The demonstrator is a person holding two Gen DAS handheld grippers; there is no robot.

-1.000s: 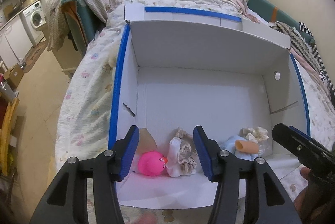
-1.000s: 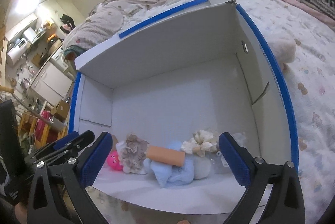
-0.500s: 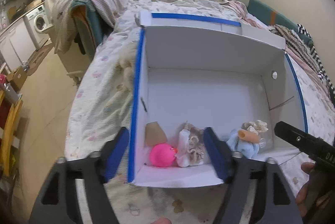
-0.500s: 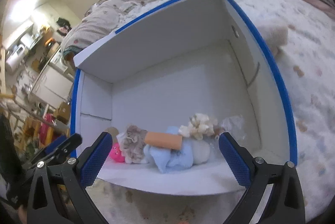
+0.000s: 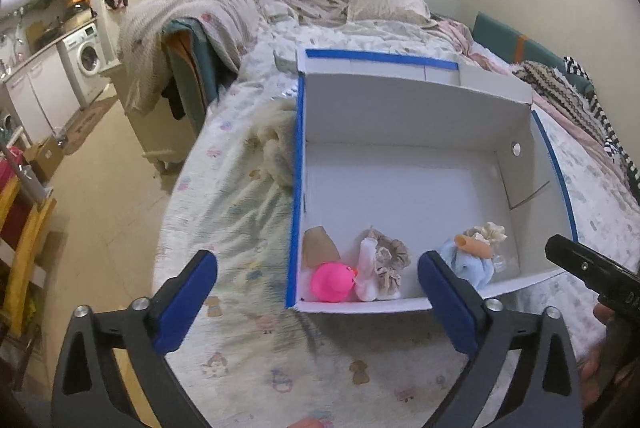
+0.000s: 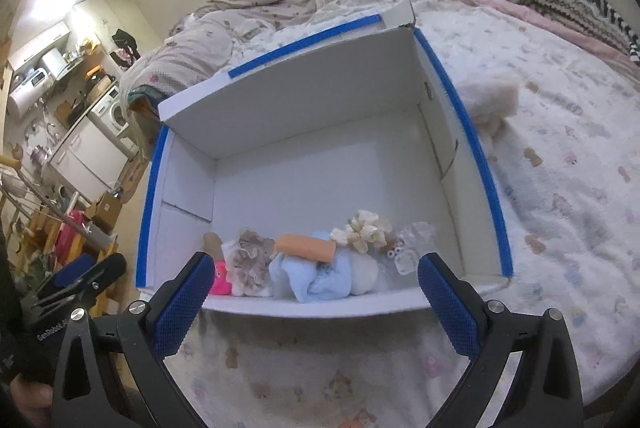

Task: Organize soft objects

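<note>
A white cardboard box (image 5: 404, 184) with blue-taped rims lies on the bed; it also shows in the right wrist view (image 6: 320, 172). Along its near wall lie a pink round toy (image 5: 333, 282), a beige scrunchie (image 5: 386, 262), a light blue cloth (image 6: 316, 278) with an orange sponge (image 6: 306, 247) on it, and a cream scrunchie (image 6: 364, 230). My left gripper (image 5: 316, 302) is open and empty, above the bed in front of the box. My right gripper (image 6: 312, 302) is open and empty, in front of the box's near wall.
A fluffy cream plush (image 5: 276, 148) lies on the bed (image 5: 236, 212) beside the box's left wall; another fluffy plush (image 6: 490, 100) lies by its right wall. Pillows and rumpled blankets (image 5: 288, 0) lie at the bed's head. The floor and a washing machine (image 5: 86, 60) are at left.
Both grippers have pulled back and up from the box. The left jaws have spread wider. The things in the box have not moved.
</note>
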